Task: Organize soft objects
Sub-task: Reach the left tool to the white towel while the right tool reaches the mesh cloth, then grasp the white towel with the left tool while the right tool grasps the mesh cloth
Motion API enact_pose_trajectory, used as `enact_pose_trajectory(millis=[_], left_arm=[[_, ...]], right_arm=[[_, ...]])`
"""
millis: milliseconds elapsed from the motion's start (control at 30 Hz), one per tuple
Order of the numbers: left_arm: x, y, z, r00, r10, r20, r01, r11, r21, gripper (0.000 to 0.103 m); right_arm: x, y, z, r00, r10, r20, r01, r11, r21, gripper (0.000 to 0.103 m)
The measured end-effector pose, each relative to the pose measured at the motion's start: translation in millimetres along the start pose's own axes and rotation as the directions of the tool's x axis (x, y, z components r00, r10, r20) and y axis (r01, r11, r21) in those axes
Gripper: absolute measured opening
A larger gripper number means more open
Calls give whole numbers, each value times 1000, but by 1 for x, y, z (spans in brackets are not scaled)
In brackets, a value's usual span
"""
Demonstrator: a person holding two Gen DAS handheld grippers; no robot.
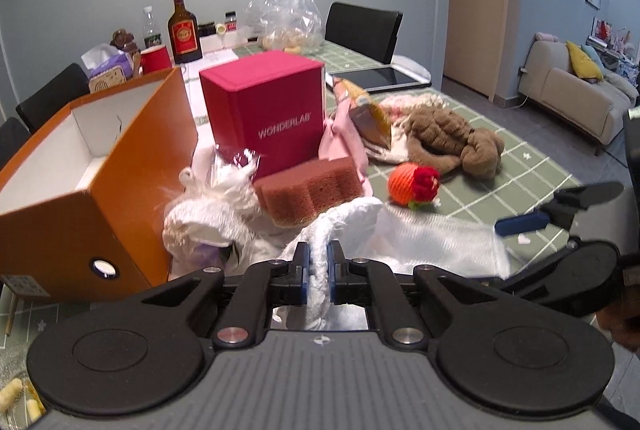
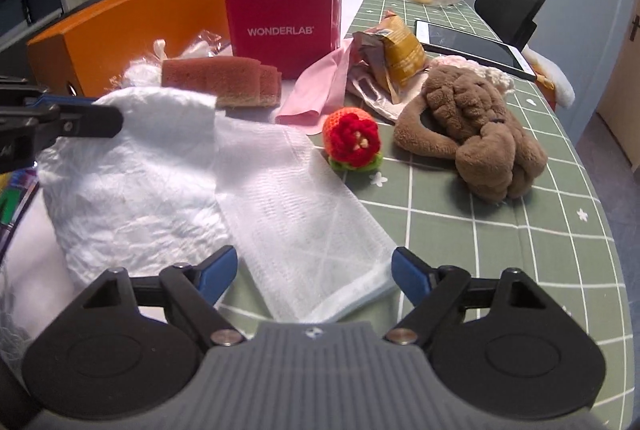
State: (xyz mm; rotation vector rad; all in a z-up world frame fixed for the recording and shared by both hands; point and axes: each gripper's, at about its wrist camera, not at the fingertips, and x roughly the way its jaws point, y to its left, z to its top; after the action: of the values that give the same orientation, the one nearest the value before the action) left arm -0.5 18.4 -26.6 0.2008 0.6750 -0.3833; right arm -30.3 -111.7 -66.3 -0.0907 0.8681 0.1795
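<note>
Left tool (image 1: 318,270): jaws nearly together, pinching a bunched fold of the white cloth (image 1: 424,242) between the blue pads; cloth gathered and lifted at the pinch, the rest trailing flat to the right over the surface (image 1: 500,182).

Right tool (image 2: 314,272): jaws spread wide, holding nothing. Blue-padded fingers sit either side of the near hemmed end of the white cloth, not touching it as far as the view shows. From the right wrist view the cloth lies in two parts: a crumpled portion at left, a smoother flat strip running toward the camera.

Other soft items on the green checked surface:
- brown sponge (image 2: 222,80), just behind the cloth, in front of the pink WONDERLAB box (image 2: 282,12).
- crocheted orange-and-red ball (image 2: 352,140), just beside the cloth's far right edge.
- brown plush toy (image 2: 472,132), right of the ball, lying on its side.
- pink fabric (image 2: 320,90), between box and ball, partly under a crumpled snack bag (image 2: 394,52).

Orange open-top box (image 1: 100,170) stands left of the pink box, white interior visible. Tablet (image 2: 474,46) lies flat behind the plush toy. Bottles and a clear plastic bag (image 1: 286,14) at the far end.
</note>
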Motion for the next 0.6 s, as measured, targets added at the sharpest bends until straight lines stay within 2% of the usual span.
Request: enact_pose_trajectory(millis=[167,267,333,467,533,600], left_arm=[[9,1,-9,1000,18,-20,-17,1000,11,19],[13,0,-14,999,13,-30,-12,1000,17,44],[15,-1,-16,999,27,-31,-26,999,32,71],[22,2,-17,999,26,-37,-25,999,37,76],[29,6,-19,997,-16,-78,18,999,35,82],[35,6,-21,992,-48,-114,54,998,43,81]], right_arm=[[11,-2,3,1000,-24,-10,24,1000,-19,85],[15,-2,3,999,-28,-15,28,999,-39,87],[16,-3,3,1000,-26,-13,25,999,-41,88],[17,-4,5,999,-32,-9,31,998,-58,89],[18,-5,6,999,-31,-8,30,997,-66,90],[19,-6,7,1000,-29,-9,28,997,-69,90]])
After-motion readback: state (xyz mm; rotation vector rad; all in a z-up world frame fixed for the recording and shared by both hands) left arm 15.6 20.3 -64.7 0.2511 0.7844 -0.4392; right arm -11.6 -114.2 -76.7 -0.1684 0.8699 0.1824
